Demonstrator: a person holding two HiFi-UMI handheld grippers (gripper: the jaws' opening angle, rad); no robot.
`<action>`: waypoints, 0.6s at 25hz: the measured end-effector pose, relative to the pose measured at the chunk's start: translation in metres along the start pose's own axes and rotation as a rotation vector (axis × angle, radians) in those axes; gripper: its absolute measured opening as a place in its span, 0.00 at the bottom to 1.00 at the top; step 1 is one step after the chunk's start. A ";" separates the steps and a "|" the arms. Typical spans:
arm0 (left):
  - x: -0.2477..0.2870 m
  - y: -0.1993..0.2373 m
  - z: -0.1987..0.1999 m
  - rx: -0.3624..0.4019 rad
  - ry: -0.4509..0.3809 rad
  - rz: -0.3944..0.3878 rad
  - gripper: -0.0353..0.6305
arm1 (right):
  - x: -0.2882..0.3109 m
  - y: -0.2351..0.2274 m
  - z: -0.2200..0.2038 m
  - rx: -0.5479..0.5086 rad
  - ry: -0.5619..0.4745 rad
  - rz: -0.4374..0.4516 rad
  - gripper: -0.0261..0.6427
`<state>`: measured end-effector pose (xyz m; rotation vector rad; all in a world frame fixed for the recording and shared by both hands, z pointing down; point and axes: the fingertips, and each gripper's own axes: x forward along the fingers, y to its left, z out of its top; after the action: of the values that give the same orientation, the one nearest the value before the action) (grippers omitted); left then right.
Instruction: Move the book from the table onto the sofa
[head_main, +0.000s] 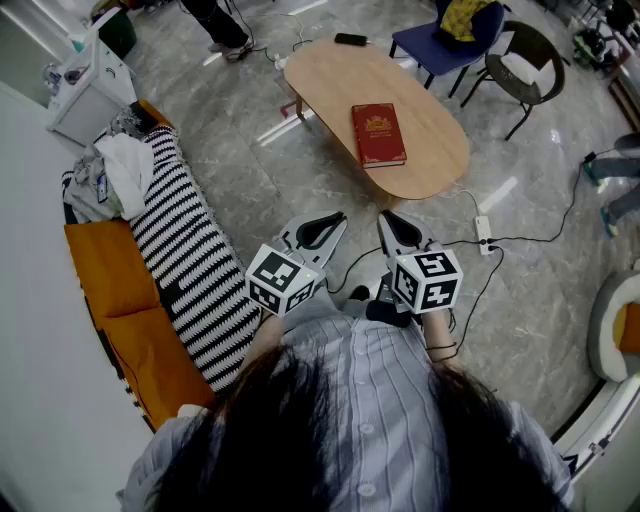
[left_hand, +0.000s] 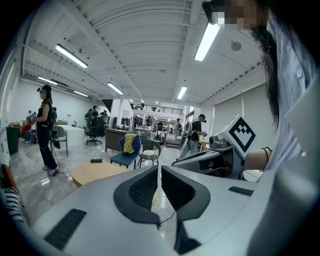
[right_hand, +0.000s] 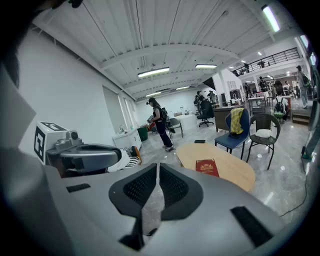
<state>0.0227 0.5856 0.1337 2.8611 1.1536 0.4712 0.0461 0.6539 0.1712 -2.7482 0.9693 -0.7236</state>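
A red book (head_main: 378, 134) with gold print lies flat on the oval wooden table (head_main: 330, 75), toward its near end; the right gripper view shows the book (right_hand: 207, 167) too. The orange sofa (head_main: 120, 290) runs along the left wall with a black-and-white striped blanket (head_main: 190, 255) on it. Both grippers hang close in front of my chest, well short of the table. My left gripper (head_main: 338, 222) is shut with nothing in it, and my right gripper (head_main: 385, 219) is shut and empty beside it. Neither touches the book.
A blue chair (head_main: 452, 40) with a yellow cloth and a dark round chair (head_main: 522, 68) stand behind the table. A power strip and cables (head_main: 484, 236) lie on the floor right of the table. White clothes (head_main: 125, 170) are piled at the sofa's far end. People stand farther off.
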 end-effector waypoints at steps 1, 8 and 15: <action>-0.001 -0.001 -0.001 0.000 -0.002 -0.003 0.07 | 0.000 0.001 -0.001 -0.003 -0.001 -0.001 0.09; -0.005 -0.009 -0.002 0.010 -0.005 -0.004 0.07 | -0.007 -0.001 -0.004 0.020 -0.022 -0.013 0.09; -0.009 -0.016 -0.005 0.012 0.001 0.004 0.07 | -0.018 -0.007 -0.004 0.028 -0.051 -0.022 0.09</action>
<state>0.0045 0.5905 0.1343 2.8736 1.1550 0.4673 0.0362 0.6704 0.1692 -2.7437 0.9127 -0.6613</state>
